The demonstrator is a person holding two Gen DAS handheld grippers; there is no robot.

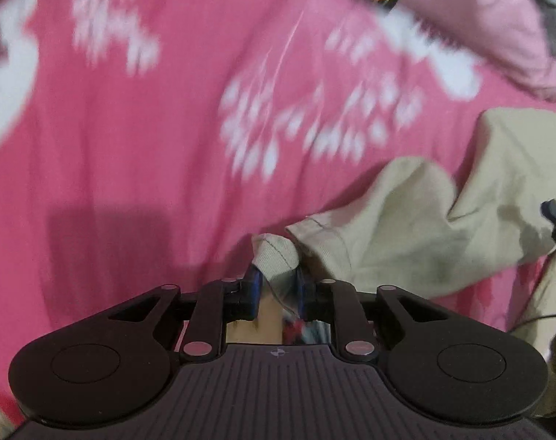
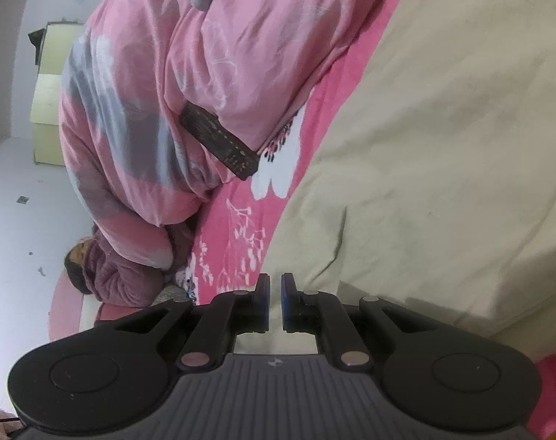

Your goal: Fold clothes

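My left hand-held gripper [image 1: 276, 289] pinches the beige garment's [image 1: 417, 227] cuff, lower centre; right hand-held gripper [image 2: 275, 302] narrow, holding nothing; no legible writing.

Bed sheet [image 2: 241, 220], hot pink, white flower print. Bunched pale pink and grey quilt [image 2: 160, 84] heaped along far edge; dark remote control [image 2: 221, 141] lying against it. Beyond: white floor [image 2: 17, 227], scattered specks; pale yellow-green box [image 2: 48, 88] near white wall [image 2: 6, 36]. Soft, even light.

The beige garment [image 1: 417, 234] lay crumpled on the pink floral bedsheet [image 1: 149, 139], its ribbed cuff [image 1: 276, 253] lifted and pinched in the left claw [image 1: 276, 293]; the cloth looked faintly soiled
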